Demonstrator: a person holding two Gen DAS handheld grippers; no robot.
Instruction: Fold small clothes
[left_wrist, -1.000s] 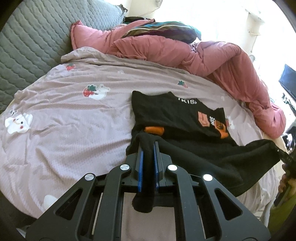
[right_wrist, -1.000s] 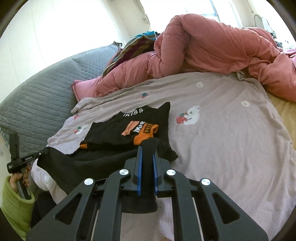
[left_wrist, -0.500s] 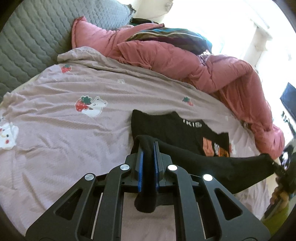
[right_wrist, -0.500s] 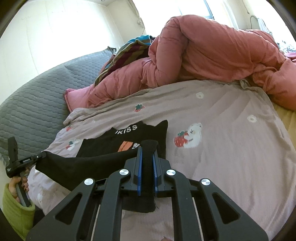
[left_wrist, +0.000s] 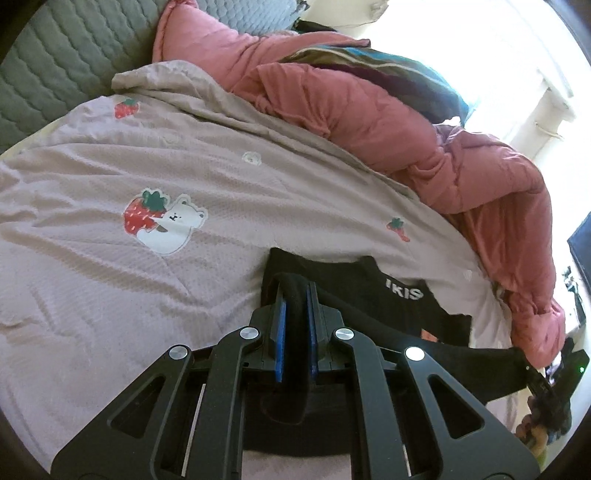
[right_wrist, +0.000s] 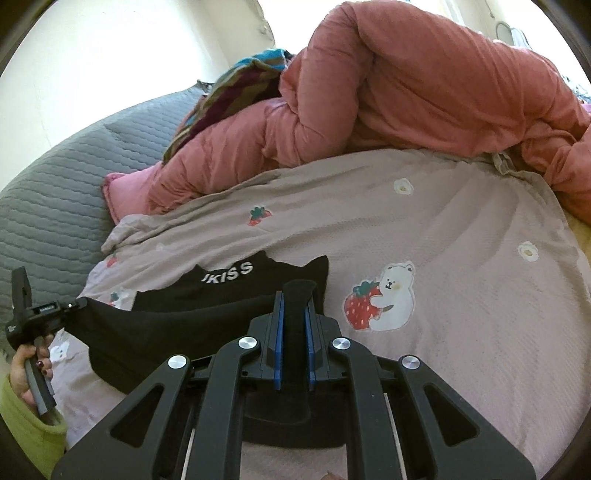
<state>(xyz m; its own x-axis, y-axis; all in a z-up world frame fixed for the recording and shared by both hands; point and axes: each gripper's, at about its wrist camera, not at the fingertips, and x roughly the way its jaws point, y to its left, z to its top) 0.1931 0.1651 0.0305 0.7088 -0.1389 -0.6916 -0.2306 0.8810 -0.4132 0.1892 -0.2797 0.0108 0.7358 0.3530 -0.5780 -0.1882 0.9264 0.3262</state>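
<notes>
A small black T-shirt (left_wrist: 351, 291) with white lettering lies on the mauve bedspread (left_wrist: 92, 266); it also shows in the right wrist view (right_wrist: 229, 291). My left gripper (left_wrist: 294, 291) is shut on one corner of its lower hem. My right gripper (right_wrist: 294, 295) is shut on the other corner. The hem (right_wrist: 147, 332) is stretched taut between them, lifted over the shirt's body and hiding most of the orange print. Each gripper shows small in the other's view, the right (left_wrist: 554, 373) and the left (right_wrist: 40, 314).
A rumpled pink duvet (right_wrist: 406, 96) with a striped cloth (right_wrist: 236, 85) on it lies along the far side of the bed. A grey quilted headboard (left_wrist: 48, 62) stands to the left. A dark screen (left_wrist: 581, 243) is at the right edge.
Both grippers have carried the hem forward over the shirt towards the collar. The orange print that showed before is now mostly covered.
</notes>
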